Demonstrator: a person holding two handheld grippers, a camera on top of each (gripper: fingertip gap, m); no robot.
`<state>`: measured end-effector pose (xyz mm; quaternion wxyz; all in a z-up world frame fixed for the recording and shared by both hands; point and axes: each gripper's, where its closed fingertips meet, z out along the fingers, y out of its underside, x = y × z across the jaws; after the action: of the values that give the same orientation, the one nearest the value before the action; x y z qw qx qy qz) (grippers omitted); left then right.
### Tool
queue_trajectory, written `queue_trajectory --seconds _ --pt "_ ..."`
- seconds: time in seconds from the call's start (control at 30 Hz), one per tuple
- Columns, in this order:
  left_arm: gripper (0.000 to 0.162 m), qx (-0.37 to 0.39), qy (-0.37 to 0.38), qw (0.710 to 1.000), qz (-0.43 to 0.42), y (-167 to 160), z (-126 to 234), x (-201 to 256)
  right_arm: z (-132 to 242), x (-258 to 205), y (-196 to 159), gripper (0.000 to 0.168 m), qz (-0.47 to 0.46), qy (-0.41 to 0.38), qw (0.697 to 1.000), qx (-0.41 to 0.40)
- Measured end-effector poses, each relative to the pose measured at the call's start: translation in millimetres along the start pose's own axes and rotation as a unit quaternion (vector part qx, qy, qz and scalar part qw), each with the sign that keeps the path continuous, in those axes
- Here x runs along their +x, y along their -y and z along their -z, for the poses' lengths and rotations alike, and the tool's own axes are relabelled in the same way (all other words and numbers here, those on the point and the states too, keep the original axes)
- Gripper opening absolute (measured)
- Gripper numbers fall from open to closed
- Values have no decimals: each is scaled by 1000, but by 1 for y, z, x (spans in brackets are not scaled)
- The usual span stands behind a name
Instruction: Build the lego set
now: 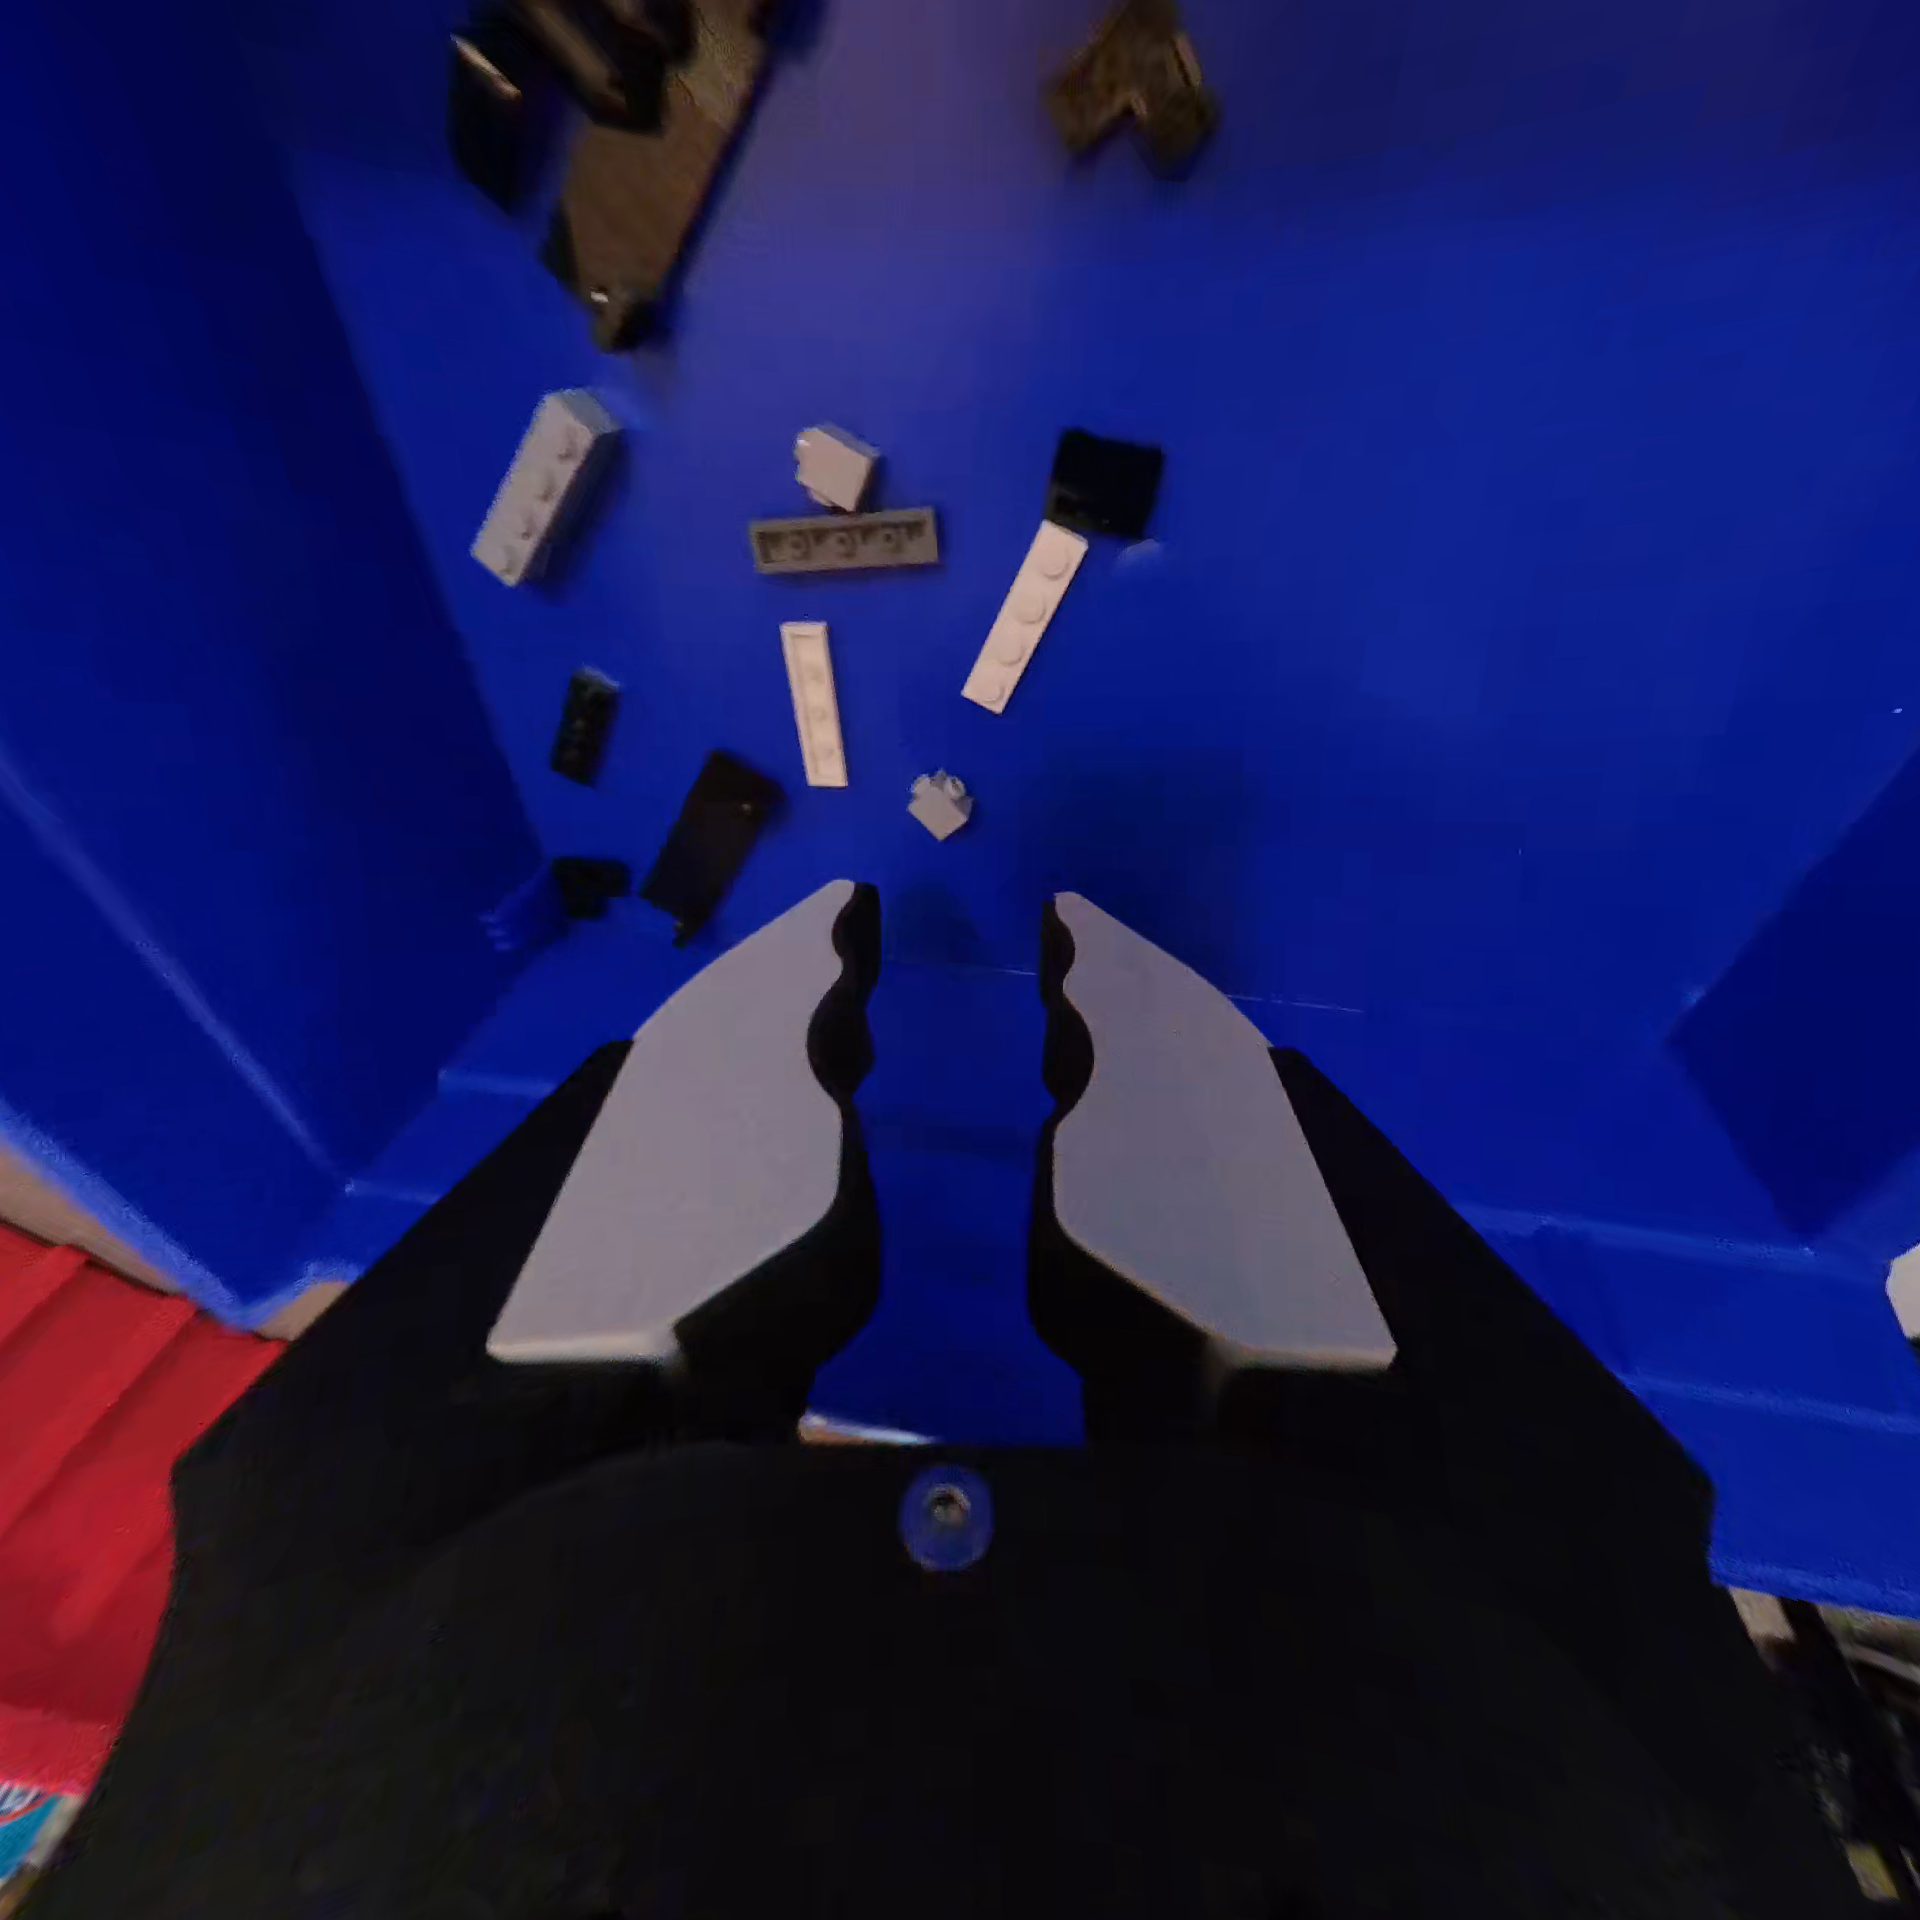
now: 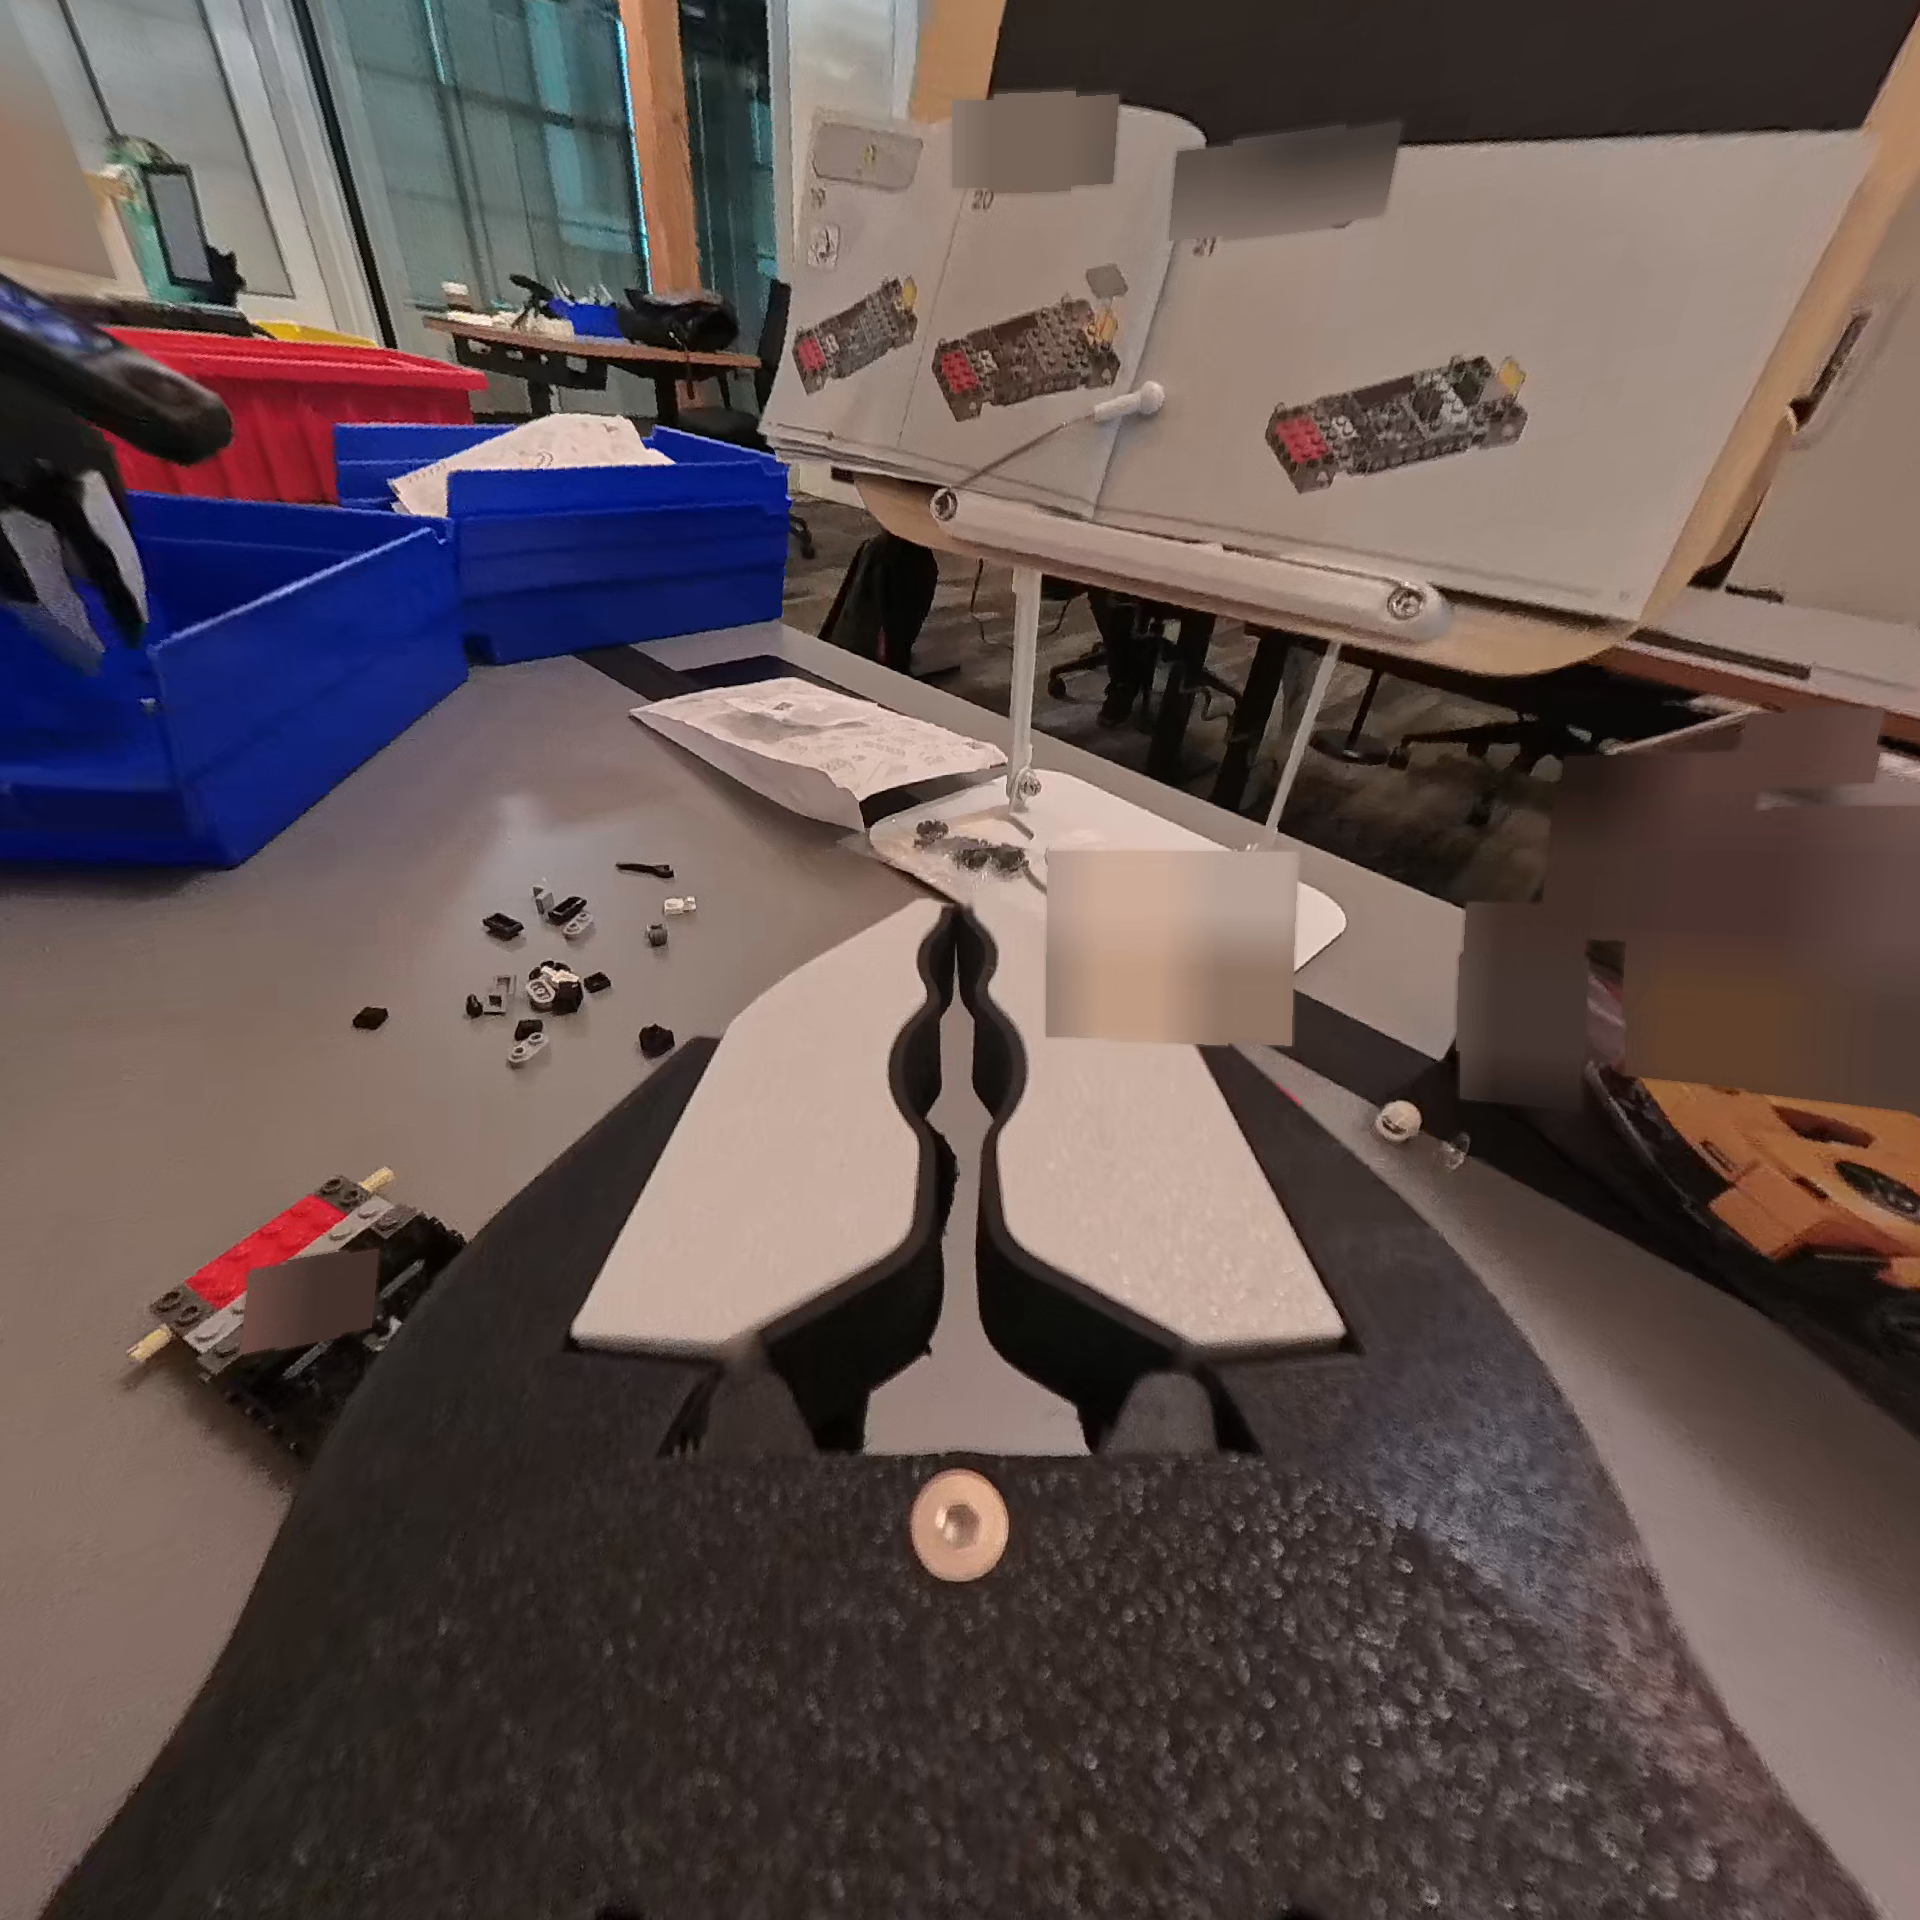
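A: Over the blue bin [image 1: 1455,520] we've got the left tongs [image 1: 958,914] hanging with the jaws parted and nothing between them, so we're shopping for a part.

B: Makes sense, the loose pieces lie scattered flat on the bin floor. Closest to our tips is a small grey stud brick [image 1: 941,803], just ahead. Beyond it lie a white plate [image 1: 814,703], a longer white plate [image 1: 1025,615] and a dark grey plate [image 1: 844,541] lying upside down.

A: And the right tongs [image 2: 954,920]?

B: Clenched, tips pressed together, gripping nothing we can see. We're parking them above the desk [image 2: 260,1039], out of the way, while the left side hunts.

A: The build itself?

B: The half-built chassis [image 2: 301,1299], black with a red patch and tan axle pins, sits on the desk at our lower left, well apart from both tongs. A scatter of small black and grey parts [image 2: 540,977] lies ahead of it.

A: And the instruction booklet [image 2: 1351,364] is propped on a stand, facing us so we can match the next step.

B: We'd judge it's mid-build: pick first, then carry across.
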<state>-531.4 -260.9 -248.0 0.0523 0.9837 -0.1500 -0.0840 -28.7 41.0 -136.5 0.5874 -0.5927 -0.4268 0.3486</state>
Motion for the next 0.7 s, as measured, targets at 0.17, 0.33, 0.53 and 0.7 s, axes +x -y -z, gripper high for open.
queue_trajectory --seconds 0.17,0.33,0.53,0.7 --pt "31 -5 -3 999 -41 12 -13 -1 -1 1 -5 0 -9 4 1000 -7" --pt "29 24 -24 996 -82 31 -21 8 -4 0 -11 0 -10 9 1000 -16" --pt "23 20 -37 996 -82 37 -26 8 -5 0 -17 0 -14 12 1000 -24" --pt "15 17 -62 995 -81 36 -27 12 -7 -1 -21 0 -18 18 999 -30"
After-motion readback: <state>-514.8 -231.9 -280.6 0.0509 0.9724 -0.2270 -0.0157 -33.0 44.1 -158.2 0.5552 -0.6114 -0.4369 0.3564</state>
